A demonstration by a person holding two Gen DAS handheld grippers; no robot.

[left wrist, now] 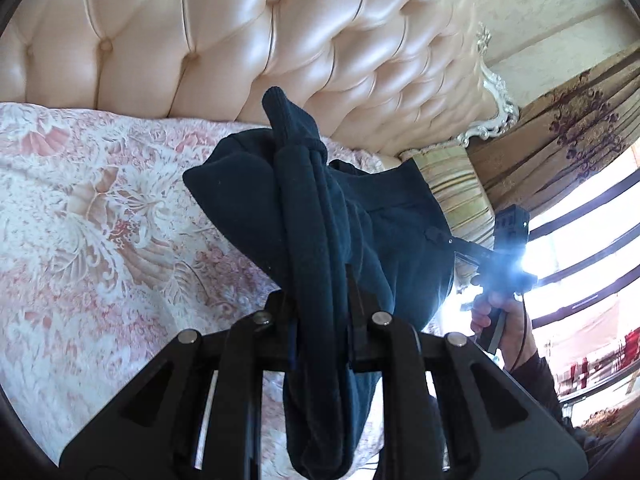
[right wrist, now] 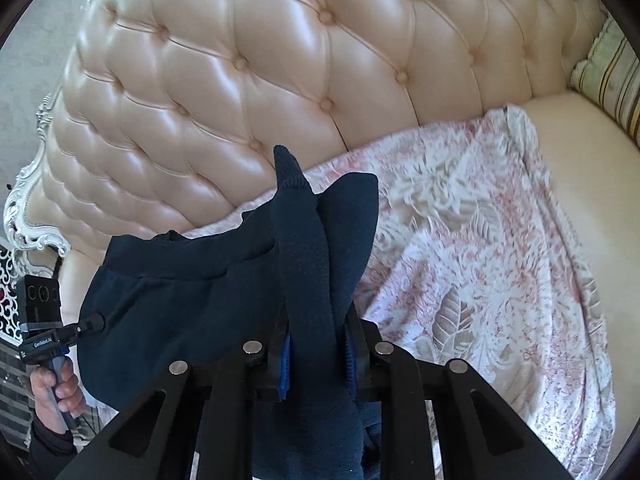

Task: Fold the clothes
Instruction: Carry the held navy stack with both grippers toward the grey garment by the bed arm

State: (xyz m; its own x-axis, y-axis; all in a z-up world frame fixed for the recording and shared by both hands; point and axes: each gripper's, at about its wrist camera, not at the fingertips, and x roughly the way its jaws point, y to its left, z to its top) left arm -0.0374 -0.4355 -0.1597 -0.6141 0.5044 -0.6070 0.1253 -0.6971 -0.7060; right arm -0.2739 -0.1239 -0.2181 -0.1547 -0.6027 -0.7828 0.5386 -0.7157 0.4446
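Observation:
A dark navy knitted garment [left wrist: 384,232] hangs in the air between my two grippers, above a floral pink-and-white cover [left wrist: 100,220]. In the left wrist view my left gripper [left wrist: 318,292] is shut on a bunched fold of it, with cloth spilling over and below the jaws. My right gripper [left wrist: 444,240] pinches the garment's far edge at the right, carried by a hand [left wrist: 492,316]. In the right wrist view my right gripper [right wrist: 316,332] is shut on a thick roll of the navy garment [right wrist: 180,300]. The left gripper [right wrist: 94,324] grips the edge at the left.
A cream tufted backrest [left wrist: 240,40] rises behind the cover. A striped cushion [left wrist: 452,184] lies at the right end, beside a patterned curtain [left wrist: 560,140] and a bright barred window [left wrist: 580,240]. In the right wrist view bare cream upholstery [right wrist: 592,152] shows beyond the cover's edge.

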